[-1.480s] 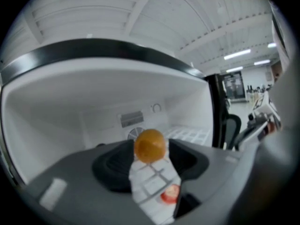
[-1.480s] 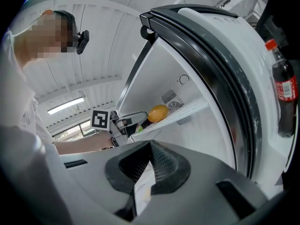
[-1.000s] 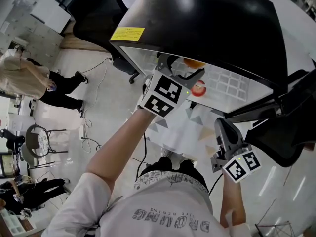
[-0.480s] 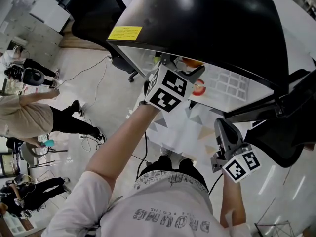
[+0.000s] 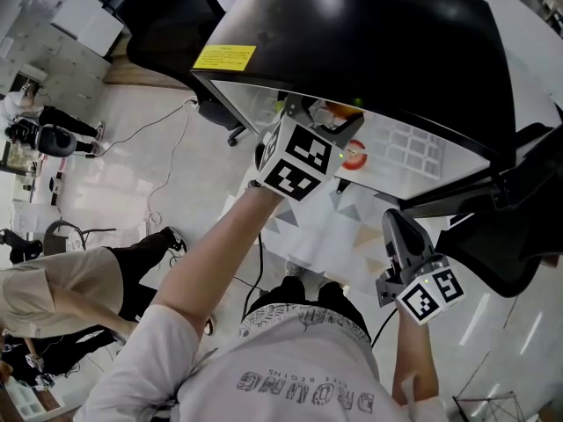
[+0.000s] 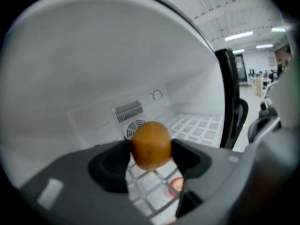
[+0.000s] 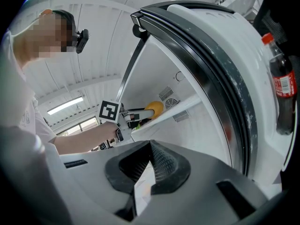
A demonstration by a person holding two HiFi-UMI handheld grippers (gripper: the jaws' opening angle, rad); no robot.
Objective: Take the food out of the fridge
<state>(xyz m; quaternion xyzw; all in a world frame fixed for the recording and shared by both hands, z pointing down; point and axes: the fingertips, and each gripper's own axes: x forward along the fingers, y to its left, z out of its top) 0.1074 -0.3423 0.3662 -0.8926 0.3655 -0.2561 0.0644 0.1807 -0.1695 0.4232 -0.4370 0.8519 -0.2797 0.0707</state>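
An orange round fruit sits on the white wire shelf inside the open fridge. My left gripper reaches into the fridge; its jaws have just been closing, and both pads touch the fruit's sides. In the head view the fruit shows between the fingers of the left gripper. A red and white item lies on the same shelf, just nearer than the fruit. My right gripper hangs outside below the shelf, shut and empty; in its own view its tips meet.
The fridge door stands open at the right, with a cola bottle in its rack. A black office chair stands behind the fridge. A person walks on the floor at the left, among cables.
The left gripper has edged slightly deeper onto the shelf around the fruit. The right gripper has not moved. People in the background have walked across the floor at the left.
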